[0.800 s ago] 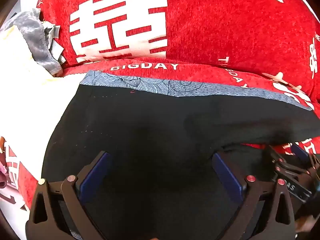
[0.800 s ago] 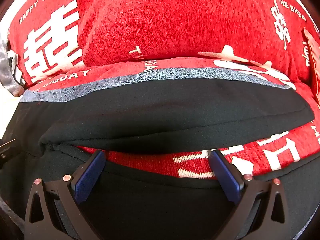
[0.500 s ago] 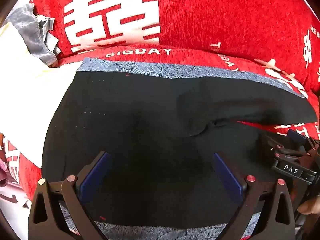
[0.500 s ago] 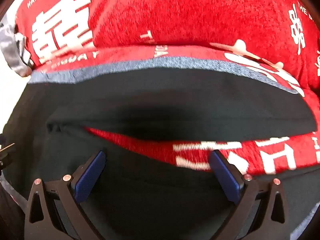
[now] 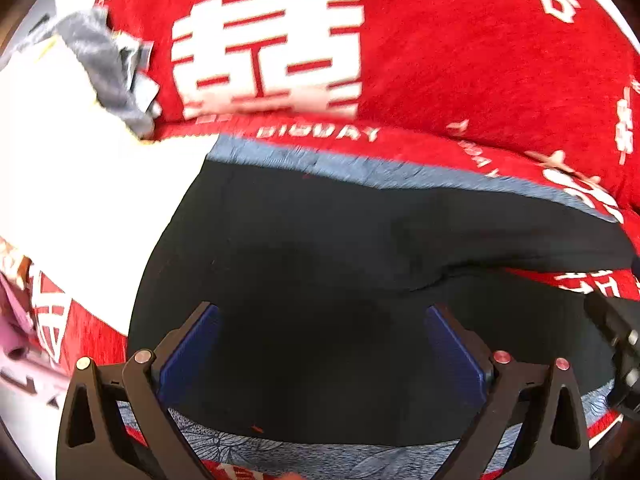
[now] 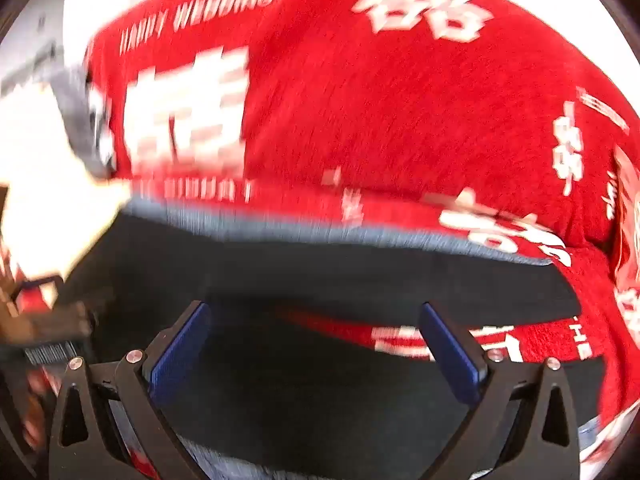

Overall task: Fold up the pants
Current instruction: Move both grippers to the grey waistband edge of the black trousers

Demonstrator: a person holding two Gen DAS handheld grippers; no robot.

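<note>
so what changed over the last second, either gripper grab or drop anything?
No grab or drop. Both views tipped up a bit, so more of the red cover shows, and the right wrist view is now motion-blurred. The left gripper and right gripper stayed wide open over the black pants, which lie spread as before, legs apart.

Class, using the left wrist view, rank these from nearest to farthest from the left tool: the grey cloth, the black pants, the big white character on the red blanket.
1. black pants: directly beneath the open left tool.
2. big white character: beyond the pants, upper centre.
3. grey cloth: far upper left; close to the character, so this order is tentative.
</note>
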